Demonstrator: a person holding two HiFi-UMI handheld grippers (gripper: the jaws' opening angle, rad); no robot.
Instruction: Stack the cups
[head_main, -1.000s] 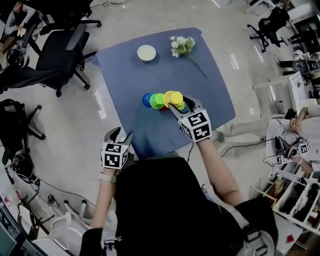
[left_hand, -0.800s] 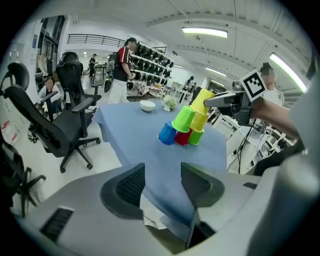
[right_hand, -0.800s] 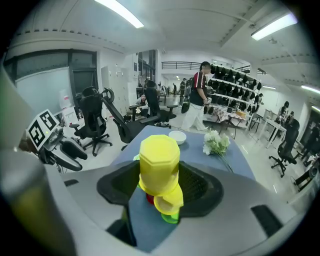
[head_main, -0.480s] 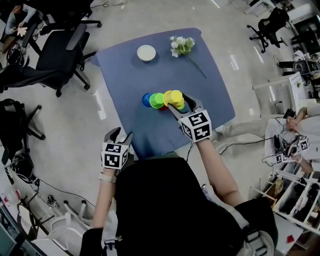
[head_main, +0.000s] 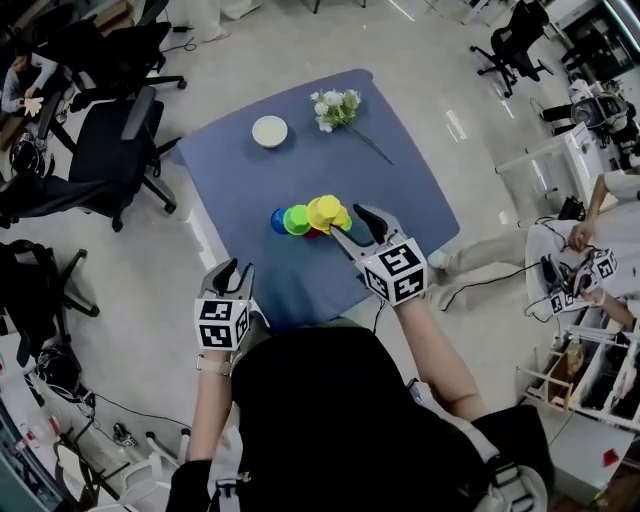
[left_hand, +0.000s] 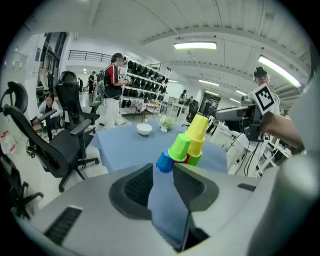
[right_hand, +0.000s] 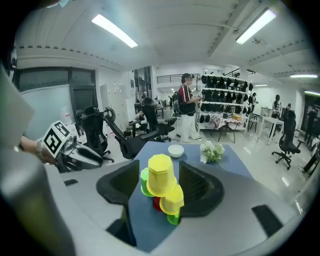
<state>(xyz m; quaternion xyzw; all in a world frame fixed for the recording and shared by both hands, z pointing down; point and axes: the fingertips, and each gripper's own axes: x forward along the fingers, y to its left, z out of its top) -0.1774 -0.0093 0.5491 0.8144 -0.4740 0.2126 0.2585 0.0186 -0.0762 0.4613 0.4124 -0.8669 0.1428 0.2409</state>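
Several cups, yellow, green, blue and red, cluster mid-tablecloth, with a yellow cup topmost. The right gripper sits just short of it, jaws apart and closing, touching nothing. The left gripper hangs near the cloth's edge, jaws closing, empty. Black-and-white square markers cover both grippers' cubes.

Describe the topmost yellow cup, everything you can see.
The topmost yellow cup is bright and plastic-looking, with a faceted base. It stands upside down and slightly tilted, crowning the cup cluster on the blue table. It rests on a second yellow cup, with a light green cup close beside. The right tongs sit just short of it, jaws closing, no pad touching it.
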